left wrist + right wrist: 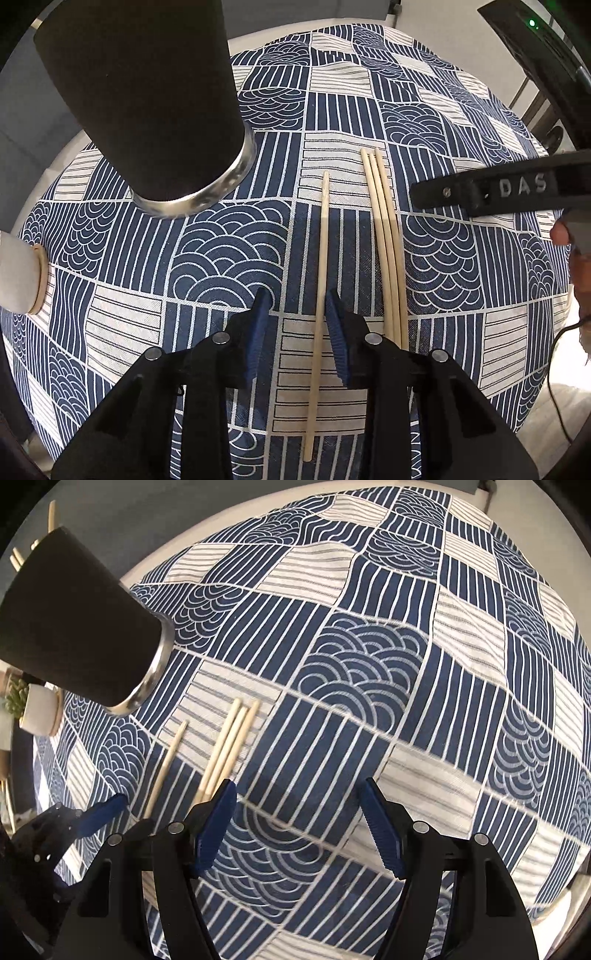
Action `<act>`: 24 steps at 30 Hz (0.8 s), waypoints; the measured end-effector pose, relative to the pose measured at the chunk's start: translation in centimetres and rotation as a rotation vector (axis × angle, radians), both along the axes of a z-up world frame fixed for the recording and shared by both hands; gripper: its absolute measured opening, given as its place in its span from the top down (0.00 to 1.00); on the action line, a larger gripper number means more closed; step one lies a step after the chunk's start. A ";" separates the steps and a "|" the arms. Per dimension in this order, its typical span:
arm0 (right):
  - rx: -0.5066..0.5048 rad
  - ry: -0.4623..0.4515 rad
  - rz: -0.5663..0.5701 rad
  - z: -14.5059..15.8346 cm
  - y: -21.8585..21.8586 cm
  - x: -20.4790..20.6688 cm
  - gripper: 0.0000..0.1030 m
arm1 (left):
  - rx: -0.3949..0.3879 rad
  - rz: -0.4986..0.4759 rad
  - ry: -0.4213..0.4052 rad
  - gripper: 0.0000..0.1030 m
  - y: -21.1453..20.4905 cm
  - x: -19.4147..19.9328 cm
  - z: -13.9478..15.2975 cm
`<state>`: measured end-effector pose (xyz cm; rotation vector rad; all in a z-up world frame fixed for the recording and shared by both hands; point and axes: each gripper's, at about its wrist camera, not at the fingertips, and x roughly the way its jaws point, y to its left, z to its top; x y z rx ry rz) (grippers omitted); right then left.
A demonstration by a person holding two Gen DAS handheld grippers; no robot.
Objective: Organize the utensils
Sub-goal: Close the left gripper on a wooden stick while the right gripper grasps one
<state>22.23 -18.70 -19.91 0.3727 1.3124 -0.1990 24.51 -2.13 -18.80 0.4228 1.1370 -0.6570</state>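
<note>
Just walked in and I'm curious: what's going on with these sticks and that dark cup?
A person is tidying chopsticks with two hand-held grippers. The left gripper has its fingers around a single chopstick on the patterned tablecloth, not yet pinching it. Three more chopsticks lie beside it. The right gripper hangs open. A black cup stands nearby.

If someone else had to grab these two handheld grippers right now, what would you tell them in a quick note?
Left gripper: jaws partly closed around the single chopstick lying on the tablecloth; pads not yet pressing it.
Right gripper: jaws open, nothing between them, above bare cloth.
Three more chopsticks lie side by side just right of the single one.
The black cup stands upright beyond them; the right wrist view shows some sticks already in it.
Left to do: grip the single chopstick, put it in the cup, then the other three.
</note>
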 end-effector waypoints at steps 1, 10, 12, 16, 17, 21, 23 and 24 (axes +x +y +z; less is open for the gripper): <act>-0.012 0.002 -0.006 0.0 0.3 -0.1 0.37 | -0.001 -0.009 -0.005 0.68 0.0 -0.1 0.0; -0.166 0.015 -0.093 -0.3 3.2 -0.3 0.39 | -0.028 -0.056 -0.034 0.68 0.3 -0.3 -0.1; -0.165 0.006 -0.119 -0.3 3.2 -0.5 0.39 | -0.036 -0.057 -0.037 0.68 0.5 -0.4 0.0; -0.173 0.000 -0.222 -0.5 3.8 -0.1 0.41 | -0.052 -0.052 -0.047 0.68 0.5 -0.3 0.0; -0.178 -0.004 -0.222 -0.4 3.7 -0.4 0.42 | -0.056 -0.053 -0.049 0.68 0.5 -0.3 0.0; -0.052 -0.115 -0.226 0.0 4.1 -1.7 0.42 | -0.064 -0.080 -0.059 0.68 0.8 -0.4 -0.1; 0.017 -0.153 -0.237 0.2 3.6 -2.3 0.42 | -0.066 -0.094 -0.056 0.69 1.0 -0.3 0.0; 0.014 -0.159 -0.233 0.2 3.7 -2.5 0.42 | -0.068 -0.096 -0.056 0.72 1.0 -0.3 0.0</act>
